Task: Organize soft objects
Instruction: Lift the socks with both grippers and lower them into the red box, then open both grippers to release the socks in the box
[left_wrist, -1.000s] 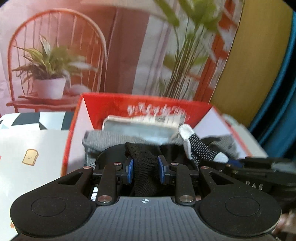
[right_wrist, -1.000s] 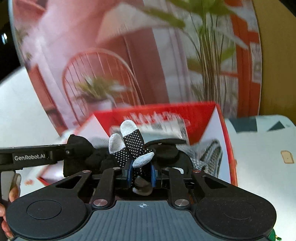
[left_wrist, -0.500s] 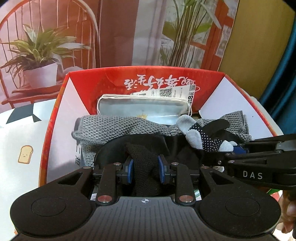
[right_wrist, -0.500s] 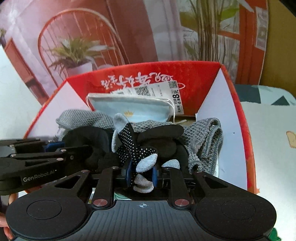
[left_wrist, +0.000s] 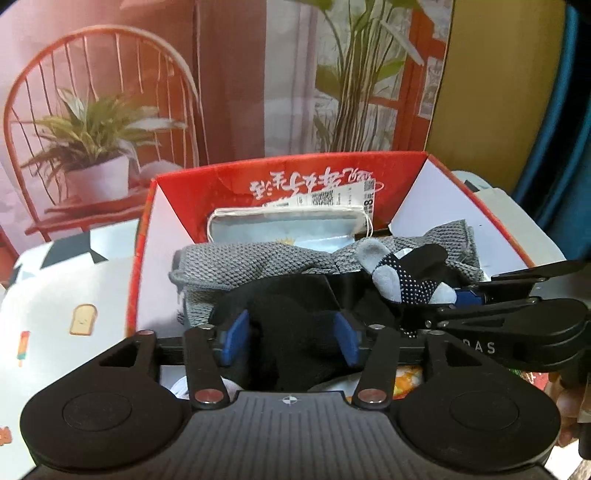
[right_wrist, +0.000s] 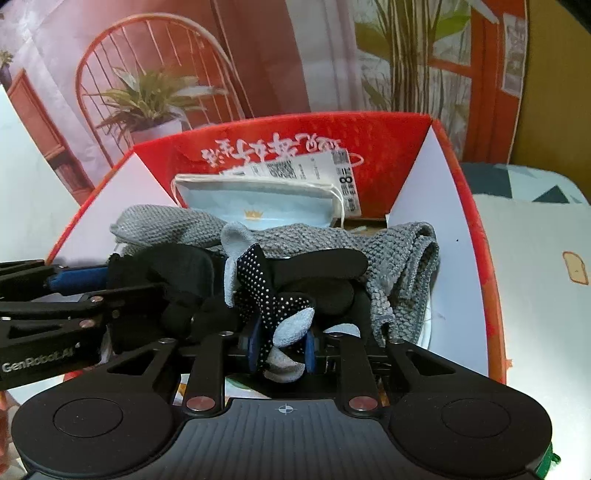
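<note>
the black fabric glove with white grip dots and pale grey fingertips (right_wrist: 275, 295) lay in the red and white cardboard box (right_wrist: 469, 236), on top of a grey knitted cloth (right_wrist: 399, 258) that stretched across the box from nine o'clock to three o'clock. we had our right gripper (right_wrist: 281, 347) narrow, its blue pads (right_wrist: 309, 349) close against a pale grey fingertip of that glove, and its jaws were opening slightly with the glove between them. at nine o'clock in the right wrist view our left gripper (left_wrist: 290, 341) reached in from the side. in its own view its jaws were opening and stood fairly wide, and a soft black fabric piece (left_wrist: 295, 332) sat between the blue pads (left_wrist: 236, 339); the pads no longer looked pressed into it, though it filled most of the gap. at twelve o'clock, against the red back wall of the box, a pale blue face mask with white ear loops (right_wrist: 258, 205) leaned, with a white printed paper label (right_wrist: 314, 170) just above it. the box stood on a white table with toast drawings (left_wrist: 74, 295).
</note>
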